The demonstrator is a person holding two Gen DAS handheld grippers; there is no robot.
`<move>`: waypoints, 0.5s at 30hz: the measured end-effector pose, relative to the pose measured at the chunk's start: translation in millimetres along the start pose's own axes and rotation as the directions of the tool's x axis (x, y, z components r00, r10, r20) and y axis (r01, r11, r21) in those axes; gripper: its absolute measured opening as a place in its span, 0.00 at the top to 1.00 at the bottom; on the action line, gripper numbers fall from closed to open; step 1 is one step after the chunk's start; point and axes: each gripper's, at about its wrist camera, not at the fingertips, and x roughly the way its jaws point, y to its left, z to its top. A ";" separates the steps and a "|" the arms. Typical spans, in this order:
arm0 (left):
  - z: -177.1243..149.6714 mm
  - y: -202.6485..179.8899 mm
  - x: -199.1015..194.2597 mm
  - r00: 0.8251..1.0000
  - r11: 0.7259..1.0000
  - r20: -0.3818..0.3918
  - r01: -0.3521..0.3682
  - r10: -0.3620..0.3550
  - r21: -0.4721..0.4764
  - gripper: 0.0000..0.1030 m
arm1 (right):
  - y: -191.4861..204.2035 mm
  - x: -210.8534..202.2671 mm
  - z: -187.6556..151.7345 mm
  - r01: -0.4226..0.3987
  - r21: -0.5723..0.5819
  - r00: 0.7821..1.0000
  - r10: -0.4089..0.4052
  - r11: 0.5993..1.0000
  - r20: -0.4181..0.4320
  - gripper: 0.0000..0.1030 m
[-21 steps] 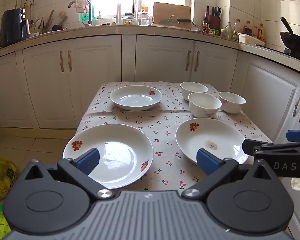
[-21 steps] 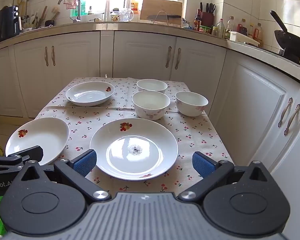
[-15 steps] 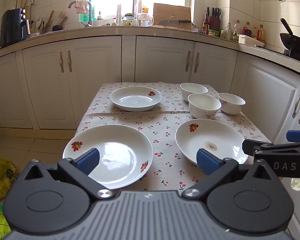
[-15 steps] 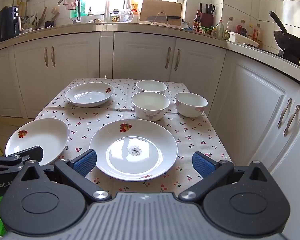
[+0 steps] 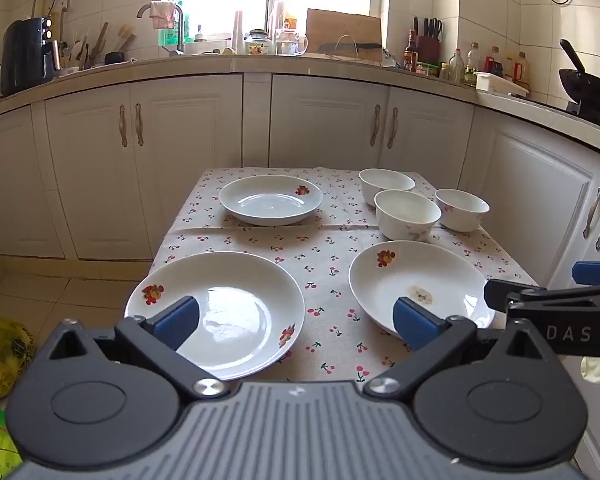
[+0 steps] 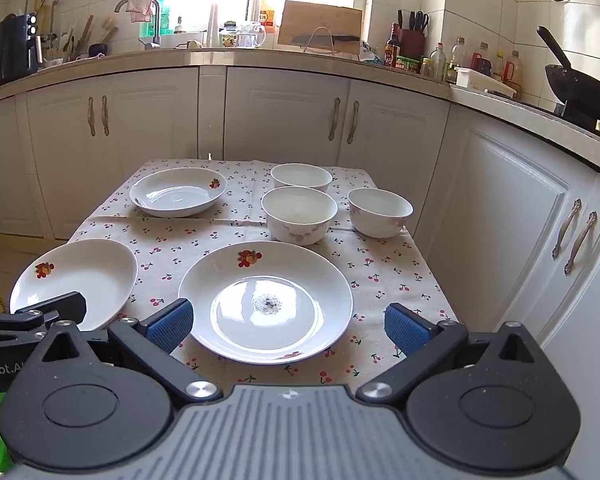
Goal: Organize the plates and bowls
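Three white plates with a flower print lie on a small table with a cherry-print cloth [image 5: 332,256]: near left plate [image 5: 220,308], near right plate [image 5: 420,284] and far left plate [image 5: 271,199]. Three white bowls [image 5: 406,213] stand at the far right. My left gripper [image 5: 296,322] is open and empty above the table's near edge, between the two near plates. My right gripper [image 6: 288,326] is open and empty, over the near rim of the near right plate [image 6: 266,300]. The bowls [image 6: 299,212] also show in the right wrist view.
White kitchen cabinets [image 5: 204,152] and a cluttered counter run behind and to the right of the table. A black wok [image 6: 580,88] sits on the stove at right. A yellow bag [image 5: 0,348] lies on the floor at left.
Both views have shifted very slightly; the grippers stay open and nothing on the table has moved.
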 end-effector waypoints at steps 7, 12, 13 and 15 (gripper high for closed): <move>-0.5 -0.5 0.2 1.000 1.000 0.002 0.000 0.000 0.000 0.01 | -0.2 0.0 0.0 0.000 -0.001 1.000 0.000 1.000 0.001 0.00; -0.7 -0.2 0.3 1.000 1.000 0.003 0.001 -0.001 -0.001 0.01 | -0.1 -1.3 1.0 0.005 -0.003 1.000 -0.005 1.000 0.004 0.00; -0.3 0.2 0.6 1.000 1.000 0.002 0.003 -0.003 -0.002 0.01 | 0.0 -1.3 1.0 0.005 -0.003 1.000 -0.005 1.000 0.004 0.00; 0.5 0.1 0.8 1.000 1.000 0.004 0.003 -0.003 -0.003 0.01 | 0.2 -1.9 1.1 0.007 -0.004 1.000 -0.007 1.000 0.005 0.00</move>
